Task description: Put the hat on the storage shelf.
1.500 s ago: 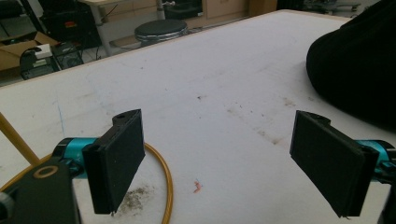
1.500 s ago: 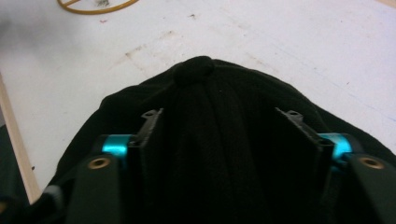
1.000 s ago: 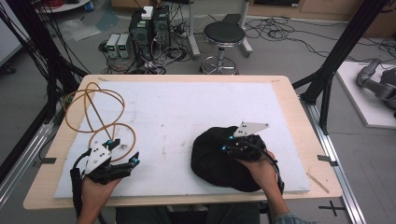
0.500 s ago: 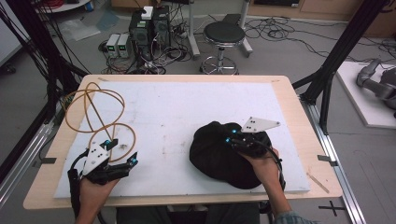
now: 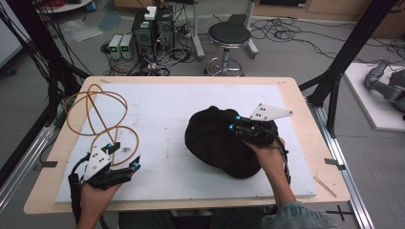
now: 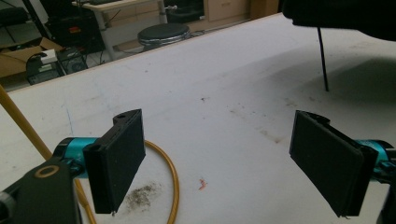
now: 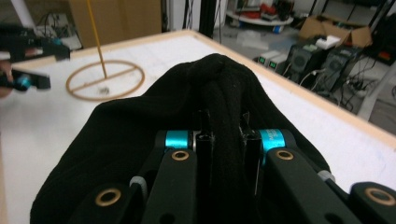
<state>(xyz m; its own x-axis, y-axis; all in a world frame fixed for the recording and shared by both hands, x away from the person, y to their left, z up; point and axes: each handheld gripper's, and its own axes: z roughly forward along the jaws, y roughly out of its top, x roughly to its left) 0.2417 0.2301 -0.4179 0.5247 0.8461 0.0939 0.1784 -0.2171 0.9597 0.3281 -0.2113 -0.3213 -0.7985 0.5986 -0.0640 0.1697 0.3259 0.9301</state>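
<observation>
the right claw is clamped on a raised fold of the crumpled black cloth, which lies on the white-topped counter toward its right edge. the left claw hovers near the front left corner with its jaws spread wide and nothing between them, just beside the looped orange cable along the left edge.

Black cloth; orange-yellow cable; white tabletop; black tools, teal joints
</observation>
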